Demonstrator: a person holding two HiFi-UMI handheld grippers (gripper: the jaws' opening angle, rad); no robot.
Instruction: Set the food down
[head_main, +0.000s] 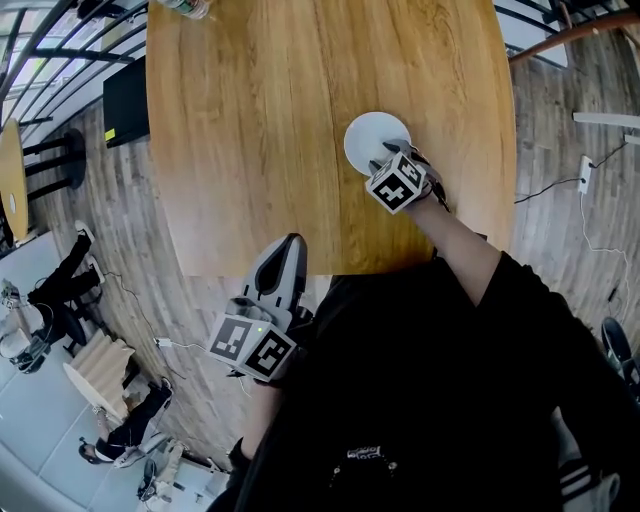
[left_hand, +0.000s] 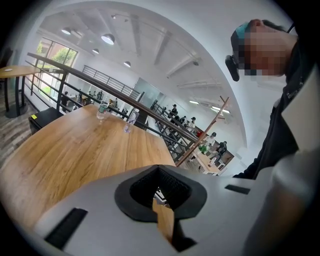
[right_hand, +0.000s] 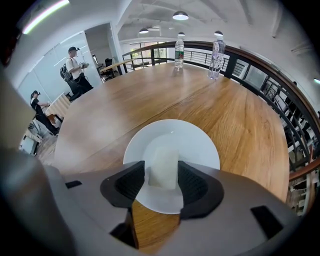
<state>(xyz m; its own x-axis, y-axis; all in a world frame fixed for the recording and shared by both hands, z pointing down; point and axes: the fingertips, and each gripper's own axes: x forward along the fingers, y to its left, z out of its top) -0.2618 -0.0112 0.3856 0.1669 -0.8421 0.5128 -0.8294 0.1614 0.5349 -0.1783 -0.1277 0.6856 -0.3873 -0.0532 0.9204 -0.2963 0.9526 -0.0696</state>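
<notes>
A pale whitish block of food (right_hand: 164, 167) lies on a white round plate (right_hand: 200, 145) on the wooden table (right_hand: 150, 95). My right gripper (right_hand: 161, 176) straddles the block. Its jaws stand wide, with a thin gap showing at the left pad, so they do not press on it. In the head view the right gripper (head_main: 393, 153) sits over the near edge of the plate (head_main: 368, 138) and hides the food. My left gripper (head_main: 290, 245) hovers at the table's near edge, away from the plate, with its jaws together and nothing in them (left_hand: 160, 170).
Two water bottles (right_hand: 179, 52) (right_hand: 216, 52) stand at the table's far end. A railing (right_hand: 260, 70) runs past the right side. Beyond the table's left edge sits a black box (head_main: 125, 100). People move on the lower floor (head_main: 60, 290).
</notes>
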